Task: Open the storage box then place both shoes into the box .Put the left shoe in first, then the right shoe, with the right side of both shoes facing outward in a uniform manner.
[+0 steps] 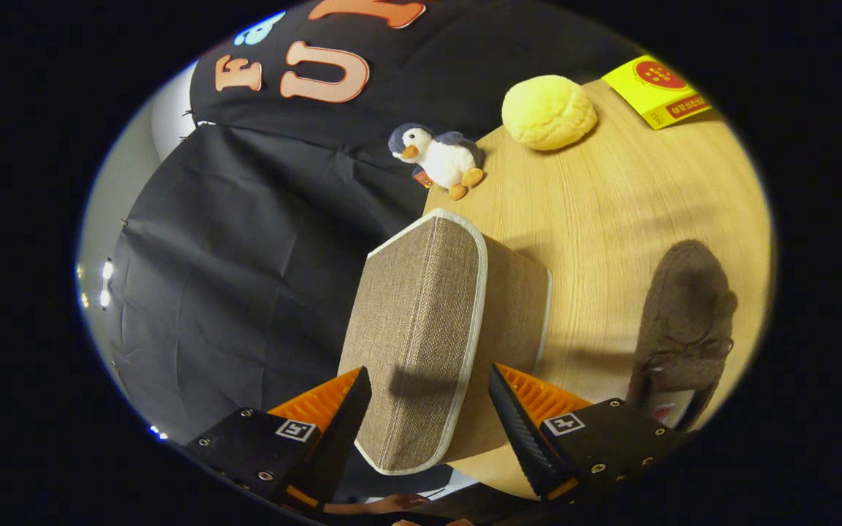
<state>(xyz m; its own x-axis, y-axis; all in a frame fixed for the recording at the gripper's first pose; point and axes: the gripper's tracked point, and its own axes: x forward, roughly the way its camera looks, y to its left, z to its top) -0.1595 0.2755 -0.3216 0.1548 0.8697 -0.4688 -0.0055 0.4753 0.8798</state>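
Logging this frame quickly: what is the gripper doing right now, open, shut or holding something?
Gripper: open, fingers either side of the box lid edge, not pressing on it; holding nothing.

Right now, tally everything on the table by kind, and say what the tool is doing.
Storage box: 1
Shoe: 1
Plush penguin: 1
Yellow round bun-like thing: 1
Yellow packet: 1
Total: 5
The tool is open, its fingers either side of the box's near end, not pressing it.

Light wooden table (611, 212), fabric storage box (421, 336), brown shoe (684, 314), penguin plush (435, 157), yellow bun-shaped plush (549, 112), yellow carton (656, 91).
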